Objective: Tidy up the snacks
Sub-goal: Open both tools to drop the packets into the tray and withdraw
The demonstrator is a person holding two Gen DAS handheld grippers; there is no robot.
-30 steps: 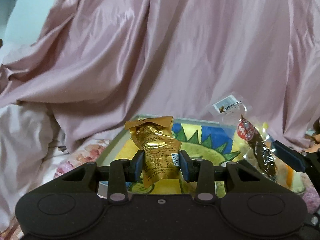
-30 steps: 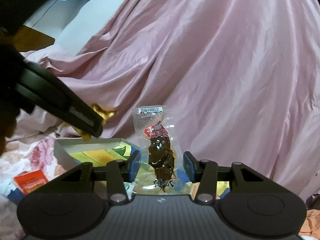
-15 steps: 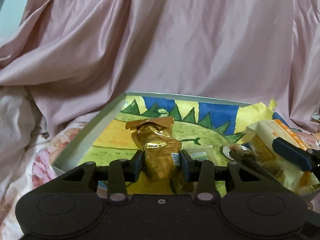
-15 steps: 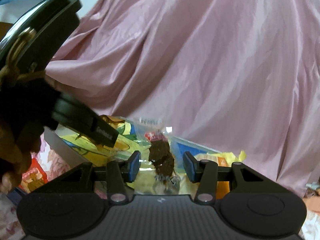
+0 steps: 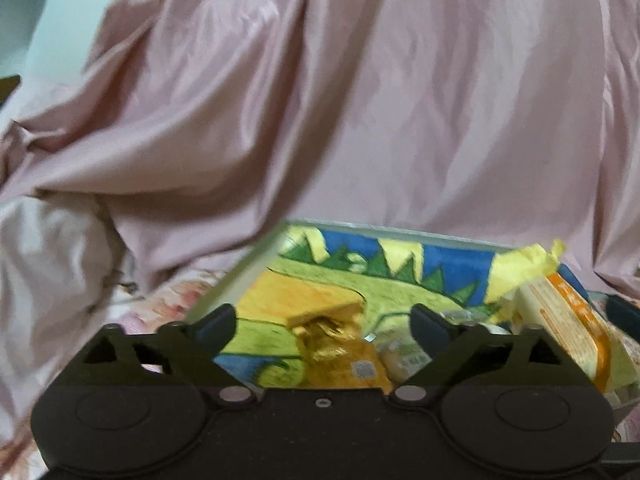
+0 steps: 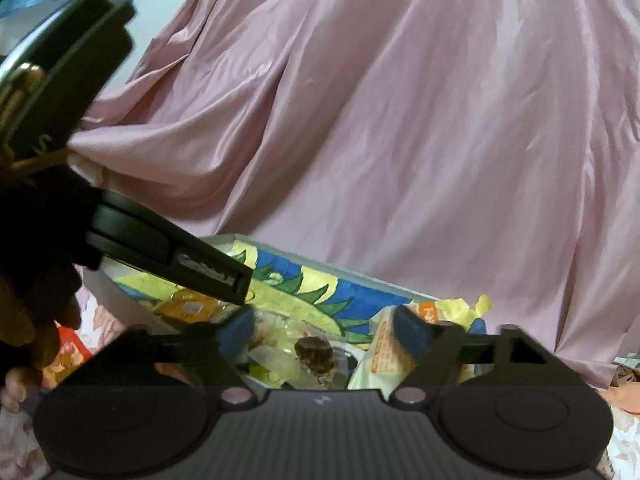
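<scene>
A shallow box (image 5: 248,270) with a painted green-and-blue floor lies on the bed. My left gripper (image 5: 322,322) hangs over its near left part, jaws opening wide. Between them, untouched by the pads, a gold foil snack packet (image 5: 340,356) lies loose in the box. My right gripper (image 6: 324,328) is over the box's right part (image 6: 360,278), jaws also opening. A clear packet with a dark brown snack (image 6: 314,354) rests free below them. In the right wrist view, one left gripper finger (image 6: 192,264) crosses above the gold packet (image 6: 188,306).
An orange-and-white packet (image 5: 568,328) and a crumpled yellow wrapper (image 5: 528,260) fill the box's right end. Pink satin bedding (image 5: 360,100) rises behind the box. A person's hand (image 6: 24,332) holds the left gripper, and a red packet (image 6: 68,344) lies outside the box at the left.
Both grippers came down over the box and spread their jaws. The gold packet and the clear brown-snack packet left the pads and now lie in the box.
</scene>
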